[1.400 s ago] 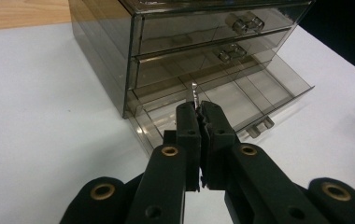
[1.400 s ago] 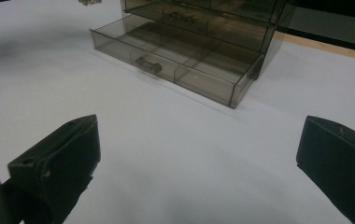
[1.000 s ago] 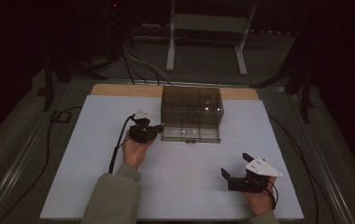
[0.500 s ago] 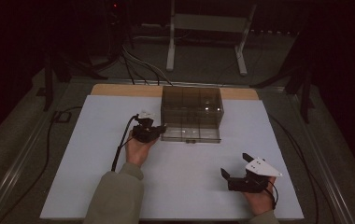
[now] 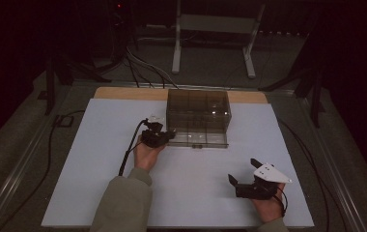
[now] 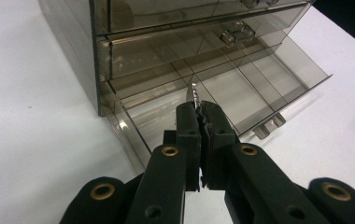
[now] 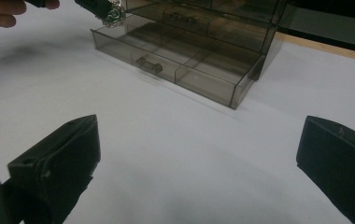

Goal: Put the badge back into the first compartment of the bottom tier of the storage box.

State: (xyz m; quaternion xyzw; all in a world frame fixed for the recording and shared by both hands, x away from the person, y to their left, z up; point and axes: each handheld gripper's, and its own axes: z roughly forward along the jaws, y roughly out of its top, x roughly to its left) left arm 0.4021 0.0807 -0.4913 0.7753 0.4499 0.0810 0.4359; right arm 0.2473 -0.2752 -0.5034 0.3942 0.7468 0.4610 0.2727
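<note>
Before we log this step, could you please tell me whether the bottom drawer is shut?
No, the bottom drawer is pulled out from the cabinet, its divided compartments open to view.

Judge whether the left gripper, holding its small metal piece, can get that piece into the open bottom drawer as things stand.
Probably yes. The left gripper is shut on the small metal piece right above the pulled-out bottom drawer, whose compartments look open on top, with nothing between. The right gripper rests well away.
</note>
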